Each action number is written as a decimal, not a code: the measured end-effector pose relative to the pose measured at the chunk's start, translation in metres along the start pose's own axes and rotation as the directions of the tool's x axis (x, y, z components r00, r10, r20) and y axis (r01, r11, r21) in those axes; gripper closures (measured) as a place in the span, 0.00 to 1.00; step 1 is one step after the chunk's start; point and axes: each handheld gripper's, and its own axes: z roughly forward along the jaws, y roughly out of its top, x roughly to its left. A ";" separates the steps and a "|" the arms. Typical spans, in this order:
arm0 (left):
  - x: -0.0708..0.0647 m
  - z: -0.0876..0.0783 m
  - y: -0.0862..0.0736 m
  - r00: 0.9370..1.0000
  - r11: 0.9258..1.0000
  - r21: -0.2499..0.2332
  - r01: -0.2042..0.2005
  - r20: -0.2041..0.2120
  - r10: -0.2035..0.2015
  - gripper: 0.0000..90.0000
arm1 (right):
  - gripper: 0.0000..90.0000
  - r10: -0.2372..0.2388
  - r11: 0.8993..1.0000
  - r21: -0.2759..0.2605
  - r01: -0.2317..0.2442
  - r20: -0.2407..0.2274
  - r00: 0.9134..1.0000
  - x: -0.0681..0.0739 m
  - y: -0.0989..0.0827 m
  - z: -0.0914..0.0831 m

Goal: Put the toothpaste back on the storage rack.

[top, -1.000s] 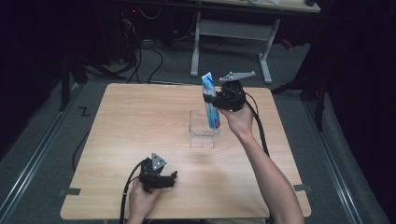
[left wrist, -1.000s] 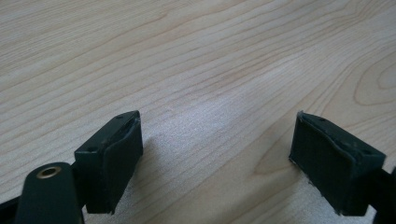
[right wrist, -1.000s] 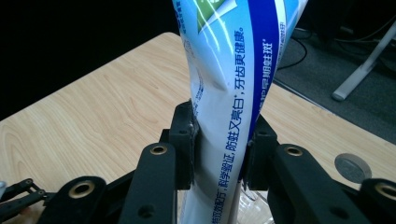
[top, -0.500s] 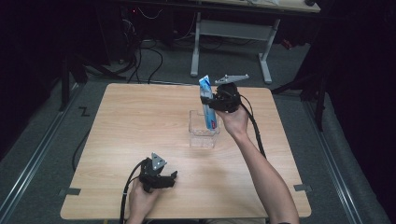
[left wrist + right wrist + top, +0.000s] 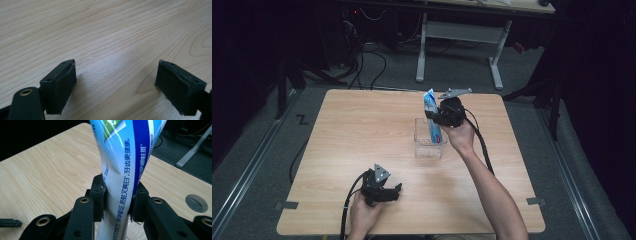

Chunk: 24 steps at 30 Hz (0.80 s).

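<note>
Overhead first. Your right gripper (image 5: 435, 116) sits at the far-middle of the table (image 5: 362, 140), jaws clamped across a blue-and-white toothpaste tube (image 5: 432, 117). The tube stands near upright, its crimped end uppermost, its lower end down inside the clear plastic container (image 5: 429, 145); whether it touches the container's floor is hard to tell through the glare. Your right forearm runs diagonally from the bottom edge up to that gripper, the hand wrapped round the body from the near side and the grey plate pointing away from you. Your left gripper (image 5: 396, 190) rests low near the table's front edge, well apart from the container, its jaws pointing toward your right.

Left gripper view. Both pads (image 5: 62, 85) stand wide apart with bare wood grain between them and nothing held. The gripper lies low and close to the tabletop.

Right gripper view. The two jaws pinch the toothpaste tube (image 5: 122, 175) from either side at about its middle, and the tube wall buckles inward at the left pad (image 5: 98, 195). The tube rises above the jaws and runs on below them. A round grommet hole (image 5: 196, 203) shows in the table beyond, at the right.
</note>
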 end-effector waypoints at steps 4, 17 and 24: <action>0.000 0.000 0.000 1.000 1.000 0.000 0.000 0.000 0.000 0.19 | 0.77 -0.005 1.000 0.011 0.005 0.004 1.000 0.000 -0.005 0.003; 0.000 0.000 0.000 1.000 1.000 0.000 -0.001 0.000 0.001 0.19 | 0.77 -0.040 0.998 0.050 0.039 0.014 0.999 0.004 -0.015 0.010; 0.000 0.000 0.000 1.000 1.000 0.000 0.000 0.000 0.000 0.19 | 0.77 -0.049 0.997 0.065 0.048 0.017 0.999 0.003 -0.022 0.012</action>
